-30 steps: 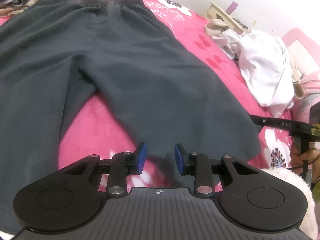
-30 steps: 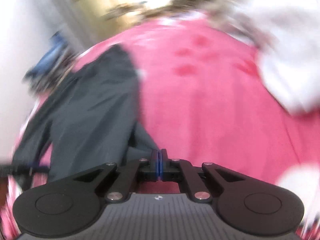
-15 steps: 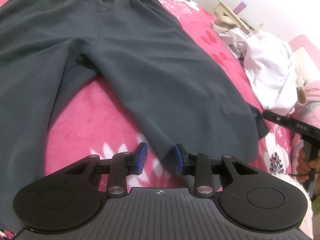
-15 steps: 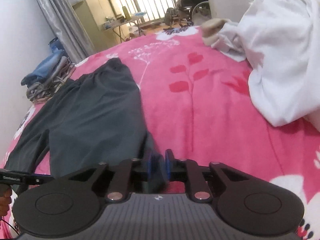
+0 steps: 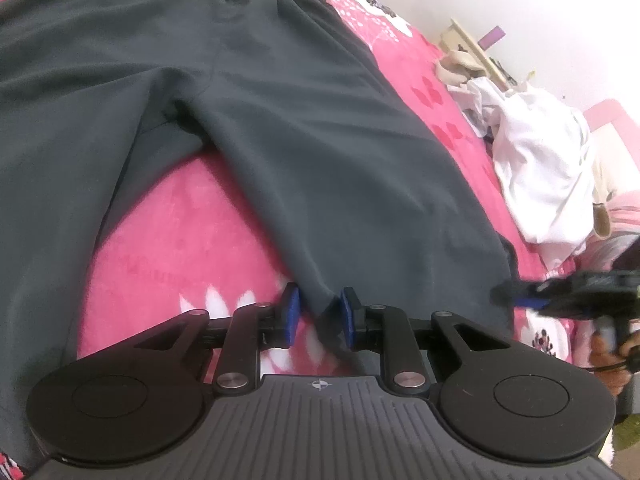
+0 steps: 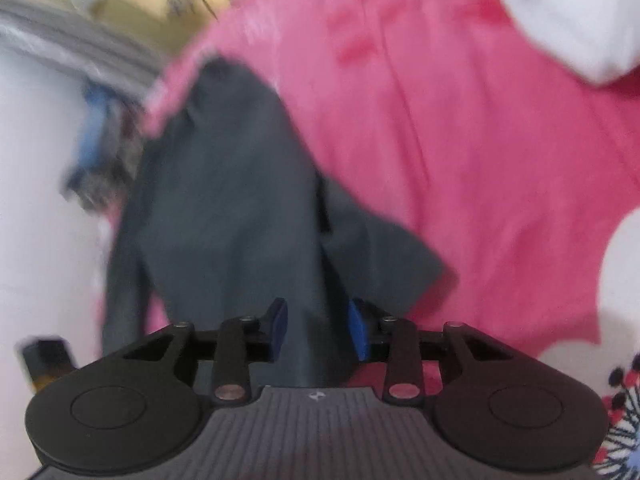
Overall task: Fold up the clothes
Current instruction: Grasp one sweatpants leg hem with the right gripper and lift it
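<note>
Dark grey trousers (image 5: pixel 304 128) lie spread flat on a pink flowered bedspread (image 5: pixel 176 248), waistband far, legs toward me. My left gripper (image 5: pixel 319 312) is open, with the inner hem corner of the right leg between its blue pads. My right gripper (image 6: pixel 318 330) is open in its blurred view, with the outer hem of the same trouser leg (image 6: pixel 240 208) between its pads. The right gripper also shows in the left wrist view (image 5: pixel 560 294), at the leg's outer hem corner.
A heap of white clothes (image 5: pixel 540 168) lies on the bed to the right, also in the right wrist view (image 6: pixel 568 12). A folded pile of blue and grey clothes (image 6: pixel 96 148) sits beyond the trousers. A white wall and small shelf (image 5: pixel 476 52) stand at the bed's far side.
My left gripper has moved forward to the trouser hem, so the cloth now lies between its pads. My right gripper has opened and sits on the outer hem.
</note>
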The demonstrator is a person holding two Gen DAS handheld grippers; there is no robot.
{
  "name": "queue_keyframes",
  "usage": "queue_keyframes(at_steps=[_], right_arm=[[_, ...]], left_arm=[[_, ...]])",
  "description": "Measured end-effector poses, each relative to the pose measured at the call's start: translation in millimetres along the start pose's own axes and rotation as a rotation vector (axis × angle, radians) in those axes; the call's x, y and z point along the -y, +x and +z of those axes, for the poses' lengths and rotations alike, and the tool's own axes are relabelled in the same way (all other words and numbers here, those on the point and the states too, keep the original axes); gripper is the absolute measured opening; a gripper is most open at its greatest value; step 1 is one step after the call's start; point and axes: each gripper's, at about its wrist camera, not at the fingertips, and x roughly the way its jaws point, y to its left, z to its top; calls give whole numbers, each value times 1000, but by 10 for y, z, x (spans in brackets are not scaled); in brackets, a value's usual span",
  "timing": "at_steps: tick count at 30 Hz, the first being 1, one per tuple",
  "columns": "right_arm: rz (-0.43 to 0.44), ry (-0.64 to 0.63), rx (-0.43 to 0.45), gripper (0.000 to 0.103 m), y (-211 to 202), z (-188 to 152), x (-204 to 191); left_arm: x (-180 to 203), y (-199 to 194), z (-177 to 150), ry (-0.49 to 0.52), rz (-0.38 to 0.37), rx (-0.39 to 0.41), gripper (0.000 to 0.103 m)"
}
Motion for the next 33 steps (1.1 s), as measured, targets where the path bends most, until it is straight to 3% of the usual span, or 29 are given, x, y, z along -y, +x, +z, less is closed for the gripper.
queue_keyframes(at_steps=[1,3,6,9,12,15,18,22,25,28,33], right_arm=[[14,-16,-1,13,15,23,-67],[60,-46,15,5,6,72,-212],[168,-36,148,5,-241,188,-409],[125,12,230,5,-351,313,-434],[125,99,228,5,-300,431,-353],[147,130,222,5,-188,516,-389],[137,97,215,5,-95,545,-506],[97,12,213,9,-119,498,-615],[55,12,228,10,-302,367,-467],[24,115,226,10,-449,150,-118],[128,352,163,12,-358,-135,435]], left_arm=[[-13,-3,-2,-10,-6,1,20],[-49,-32,-12,-34,-25,1,22],[-106,-84,-36,-67,-60,-5,28],[-127,-115,-57,-73,-82,-12,32],[-67,-156,-62,-23,-93,-5,35],[62,-201,-77,71,-109,1,44],[199,-218,-127,172,-106,-5,49],[215,-172,-166,194,-78,-21,49],[137,-110,-145,150,-72,-30,49],[46,-83,-118,88,-83,-38,49],[24,-61,-101,63,-80,-45,49]])
